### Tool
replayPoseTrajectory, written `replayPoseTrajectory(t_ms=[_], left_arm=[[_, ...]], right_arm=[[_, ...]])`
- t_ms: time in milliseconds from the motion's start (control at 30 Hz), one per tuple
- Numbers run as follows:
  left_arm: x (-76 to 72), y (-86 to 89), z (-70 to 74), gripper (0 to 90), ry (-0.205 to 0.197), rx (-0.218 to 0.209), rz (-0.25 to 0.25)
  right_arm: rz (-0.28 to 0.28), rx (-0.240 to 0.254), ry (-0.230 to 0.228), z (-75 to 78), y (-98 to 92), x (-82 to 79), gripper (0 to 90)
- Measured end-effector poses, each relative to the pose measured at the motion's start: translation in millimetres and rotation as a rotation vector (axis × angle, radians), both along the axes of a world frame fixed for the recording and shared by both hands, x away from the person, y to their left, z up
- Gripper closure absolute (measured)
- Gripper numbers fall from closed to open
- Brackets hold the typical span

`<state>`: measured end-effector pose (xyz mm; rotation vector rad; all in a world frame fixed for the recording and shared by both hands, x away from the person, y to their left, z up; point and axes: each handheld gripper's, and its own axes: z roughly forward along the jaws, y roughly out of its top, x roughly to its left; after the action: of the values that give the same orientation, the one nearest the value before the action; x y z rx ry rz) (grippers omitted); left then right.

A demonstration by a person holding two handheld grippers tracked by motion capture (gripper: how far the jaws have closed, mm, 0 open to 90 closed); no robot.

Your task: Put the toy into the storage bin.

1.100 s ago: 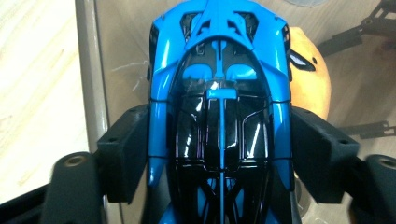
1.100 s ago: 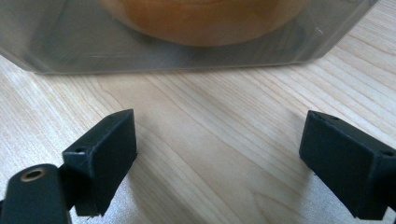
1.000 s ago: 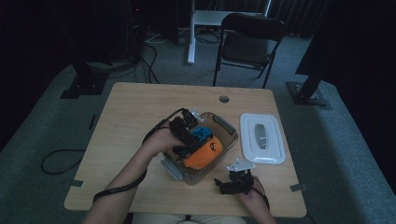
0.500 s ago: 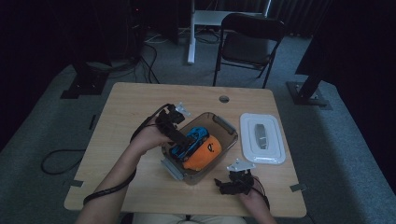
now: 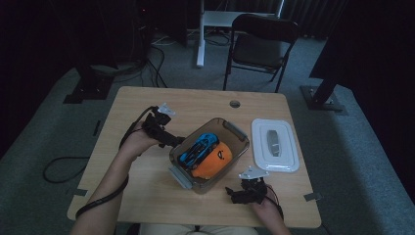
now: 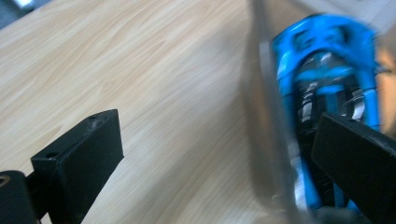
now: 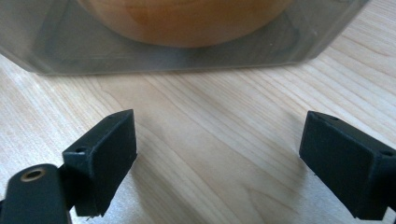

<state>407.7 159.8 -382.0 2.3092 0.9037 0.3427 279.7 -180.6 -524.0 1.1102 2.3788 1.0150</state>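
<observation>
Wooden worktop (image 5: 147, 196) is carrying a clear container (image 5: 236, 133), landmark, holding a blue toy car (image 5: 198, 147) and an orange object (image 5: 211, 160). Left claw (image 5: 175, 141), jaws just opened and empty, is sitting just left of it; right claw (image 5: 234, 193), jaws apart, is resting near its front; a white lid (image 5: 274, 144) is lying right.

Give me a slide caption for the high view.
Open left gripper beside clear container holding blue toy car; lid lies apart.

The left tongs (image 5: 172, 139) and the right tongs (image 5: 234, 194) are matte black, each topped by a pale grey three-cornered plate. A black cable trails from each; the left one loops along the bare forearm. Seen close, each has two blocky, flat-faced black jaws with small screw holes and a brass-coloured eyelet.
</observation>
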Motion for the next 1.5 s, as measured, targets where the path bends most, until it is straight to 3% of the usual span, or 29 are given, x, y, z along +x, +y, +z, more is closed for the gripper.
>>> replayPoseTrajectory(t_ms=[267,467,567,700,1067,1500], left_arm=[[9.9,28.7,-19.4,2.7,-0.002,-0.013,0.069],[21.1,43.2,-44.5,2.7,0.025,-0.006,0.116],[26.0,44.5,-56.2,2.7,0.019,-0.014,0.121],[31.5,39.5,-70.0,2.7,0.008,-0.051,0.118],[43.0,3.6,-103.0,2.7,0.046,-0.025,0.051],[33.5,-7.6,-105.6,2.6,0.045,-0.01,-0.002]], right_arm=[[-0.009,0.004,-0.002,1.7,-2.6,2.0,10.8],[-0.022,0.011,-0.003,3.3,-4.9,6.7,10.8],[-0.035,0.008,-0.01,5.3,-5.7,10.6,10.8],[-0.045,0.004,-0.03,10.8,-7.7,17.3,10.8],[-0.111,0.043,-0.035,14.5,-14.9,30.4,10.8],[-0.136,0.036,-0.048,17.9,-12.4,38.3,10.8]])
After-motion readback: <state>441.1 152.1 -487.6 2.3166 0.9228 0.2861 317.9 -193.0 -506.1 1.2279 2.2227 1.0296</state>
